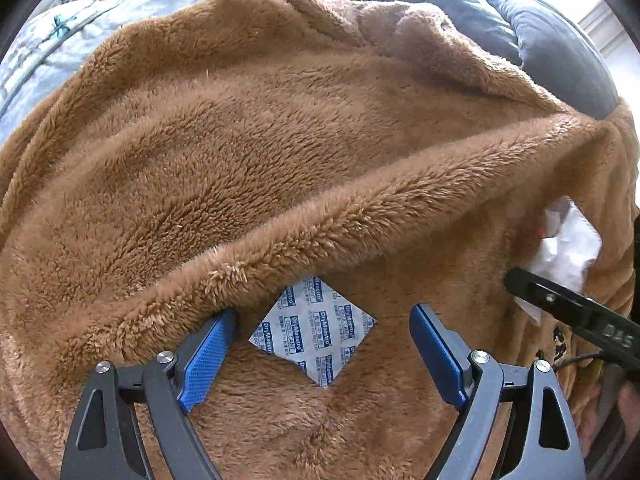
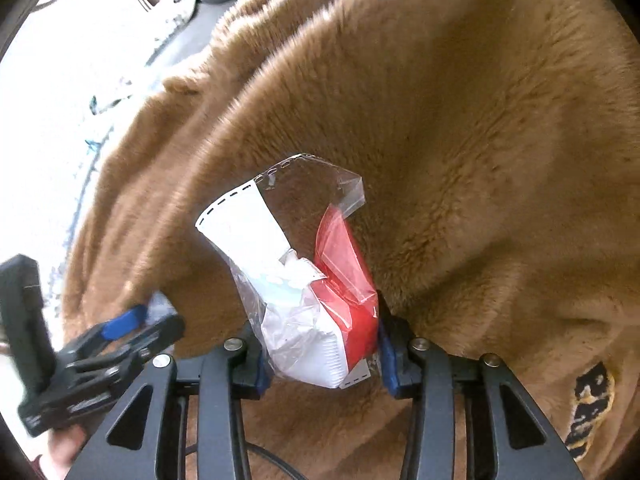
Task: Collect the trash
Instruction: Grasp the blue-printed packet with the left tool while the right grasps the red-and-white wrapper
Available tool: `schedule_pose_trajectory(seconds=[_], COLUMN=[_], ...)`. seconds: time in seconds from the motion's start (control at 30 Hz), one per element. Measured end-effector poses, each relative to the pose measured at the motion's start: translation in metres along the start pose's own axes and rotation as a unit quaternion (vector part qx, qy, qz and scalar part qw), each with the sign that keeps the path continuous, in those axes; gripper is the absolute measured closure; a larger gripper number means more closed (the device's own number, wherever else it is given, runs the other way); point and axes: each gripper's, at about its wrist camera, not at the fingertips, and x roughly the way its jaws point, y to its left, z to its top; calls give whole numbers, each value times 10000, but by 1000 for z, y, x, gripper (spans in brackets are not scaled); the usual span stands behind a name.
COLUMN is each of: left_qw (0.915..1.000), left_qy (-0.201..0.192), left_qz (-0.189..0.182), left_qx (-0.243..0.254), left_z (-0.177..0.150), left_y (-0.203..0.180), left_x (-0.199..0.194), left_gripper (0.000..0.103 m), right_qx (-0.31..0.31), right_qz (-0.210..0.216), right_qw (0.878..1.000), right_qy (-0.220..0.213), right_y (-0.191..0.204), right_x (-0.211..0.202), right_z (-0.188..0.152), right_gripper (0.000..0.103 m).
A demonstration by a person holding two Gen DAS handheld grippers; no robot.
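A white desiccant packet (image 1: 316,332) with blue print lies flat on a brown fleece blanket (image 1: 280,140), tucked just under a raised fold. My left gripper (image 1: 323,312) points down at it. Its blue pads stand wide apart on either side of the packet, and neither touches it. To the right lies a crumpled clear plastic wrapper (image 2: 240,220) with white and red contents. My right gripper (image 2: 320,328) is shut on the wrapper's lower end, both pads pressing into it. The wrapper (image 1: 568,240) and a black finger of the right gripper (image 1: 560,304) also show at the left wrist view's right edge.
The blanket covers a bed with a pale patterned sheet (image 1: 48,40) at the upper left and a grey pillow (image 1: 560,40) at the upper right. A black and yellow embroidered patch (image 2: 592,408) sits on the fleece at the lower right. A thin black cable (image 2: 272,460) runs under the right gripper.
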Motion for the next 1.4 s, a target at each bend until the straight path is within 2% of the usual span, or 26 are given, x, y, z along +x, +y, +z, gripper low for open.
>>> schedule_pose_trajectory(seconds=[0.27, 0.37, 0.57, 0.77, 0.8, 0.83, 0.87, 0.93, 0.97, 1.0, 1.03, 1.2, 1.3, 1.4], left_qw=[9988, 9965, 9988, 9984, 9984, 9981, 9981, 9994, 9995, 9997, 9998, 9999, 9993, 9986], left_qy=[70, 151, 213, 344, 336, 317, 301, 255, 241, 231, 204, 33, -150, -256], left_qz=[301, 601, 344, 352, 369, 470, 499, 247, 169, 84, 59, -30, -323, -455], left_qx=[366, 560, 284, 273, 265, 236, 203, -53, -83, -69, -31, 96, -72, -3], left_z=[1, -3, -5, 5, 5, 6, 6, 7, 7, 8, 8, 5, 0, -16], left_y=[-23, -36, -34, -26, -26, -26, -21, -14, -13, -13, -14, -24, -29, -28], left_x=[20, 26, 21, 34, 33, 32, 30, 23, 21, 20, 19, 16, 5, -14], left_gripper=[15, 24, 26, 26, 30, 44, 49, 68, 73, 88, 94, 95, 95, 95], right_qx=[108, 170, 240, 281, 277, 285, 305, 324, 339, 351, 356, 323, 292, 290], right_qz=[251, 333, 499, 629, 614, 617, 618, 609, 629, 641, 668, 727, 733, 744], right_qw=[9996, 9993, 9984, 9976, 9977, 9977, 9976, 9976, 9974, 9973, 9971, 9967, 9968, 9967], right_qy=[61, 85, 78, 51, 39, 42, 48, 68, 78, 83, 100, 148, 150, 138], right_y=[-9, -4, 8, 12, 12, 10, 9, 10, 10, 8, 8, 16, 18, 18], right_x=[-16, -17, -23, -27, -28, -29, -30, -29, -29, -30, -30, -27, -29, -33], right_z=[-11, -15, -21, -23, -24, -25, -26, -27, -28, -31, -32, -31, -33, -36], right_gripper=[62, 62, 62, 62, 62, 62, 62, 62, 62, 62, 62, 62, 62, 62])
